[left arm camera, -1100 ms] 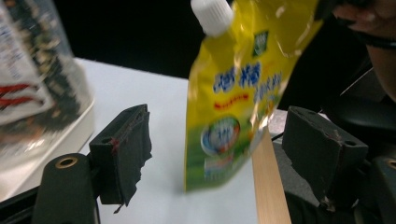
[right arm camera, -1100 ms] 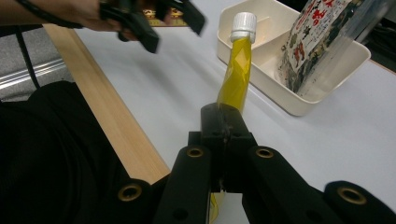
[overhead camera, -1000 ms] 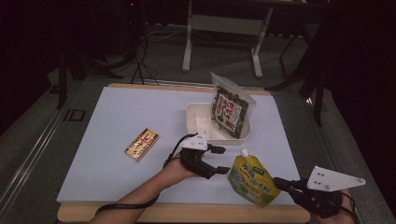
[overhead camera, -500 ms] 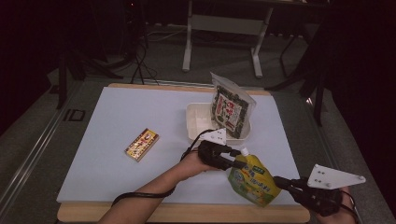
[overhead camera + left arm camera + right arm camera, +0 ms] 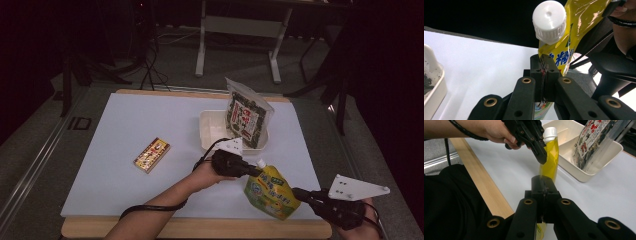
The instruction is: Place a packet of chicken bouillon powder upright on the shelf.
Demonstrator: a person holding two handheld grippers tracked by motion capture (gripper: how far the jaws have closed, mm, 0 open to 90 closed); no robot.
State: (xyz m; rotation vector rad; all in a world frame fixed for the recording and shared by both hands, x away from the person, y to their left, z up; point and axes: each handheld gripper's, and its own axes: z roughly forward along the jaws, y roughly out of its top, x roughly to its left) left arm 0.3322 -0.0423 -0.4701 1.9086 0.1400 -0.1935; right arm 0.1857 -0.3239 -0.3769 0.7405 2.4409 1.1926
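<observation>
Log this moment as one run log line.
left gripper: shut on yellow pouch near cap | right gripper: shut on pouch's other edge | pouch lifted

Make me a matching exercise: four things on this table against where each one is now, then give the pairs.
Things:
1. pouch
2. seaweed bag
3. candy box
4. tray

Places:
A. flat on the mat, left of the tray
B. pinched by both grippers
C. standing in the tray
D. on the mat, beyond the pouch

Pairs: 1-B, 2-C, 3-A, 4-D
</observation>
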